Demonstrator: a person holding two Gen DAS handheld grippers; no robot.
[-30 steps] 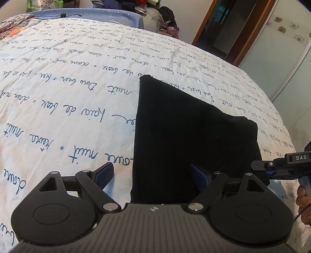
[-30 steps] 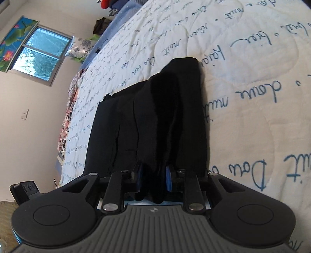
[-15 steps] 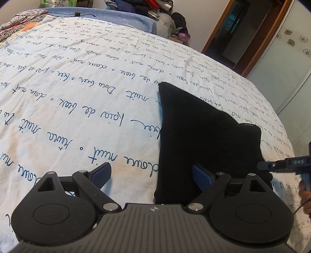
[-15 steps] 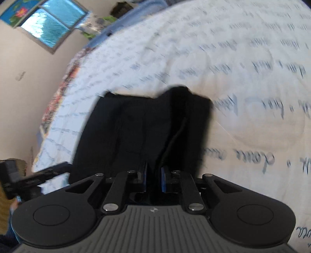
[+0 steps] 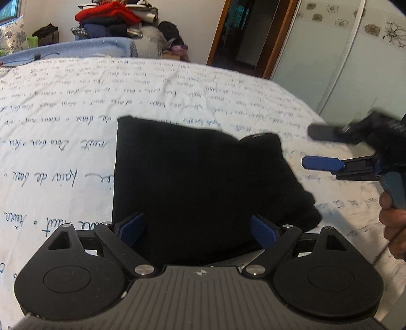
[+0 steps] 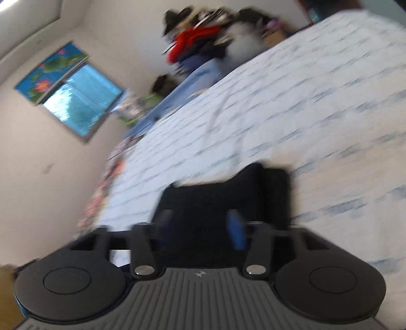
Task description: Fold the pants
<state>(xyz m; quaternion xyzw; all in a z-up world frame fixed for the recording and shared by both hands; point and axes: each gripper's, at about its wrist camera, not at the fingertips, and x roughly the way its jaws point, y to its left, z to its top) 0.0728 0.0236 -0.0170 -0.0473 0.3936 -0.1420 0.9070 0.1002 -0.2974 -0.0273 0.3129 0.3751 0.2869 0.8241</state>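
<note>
Lying folded at frame centre on the bed (image 5: 63, 121), pants (image 5: 192, 177) look soft, light, floppy; left gripper (image 5: 196, 229) wide open, right gripper (image 5: 323, 147) open, both empty; grab a folded edge.

Bedspread (image 5: 177, 83) bare around pants (image 5: 198, 182); clothes pile (image 5: 109, 20) far.

Right-wrist view motion-blurred; pants (image 6: 223, 200) near edge hidden behind left tool (image 5: 198, 226).
</note>
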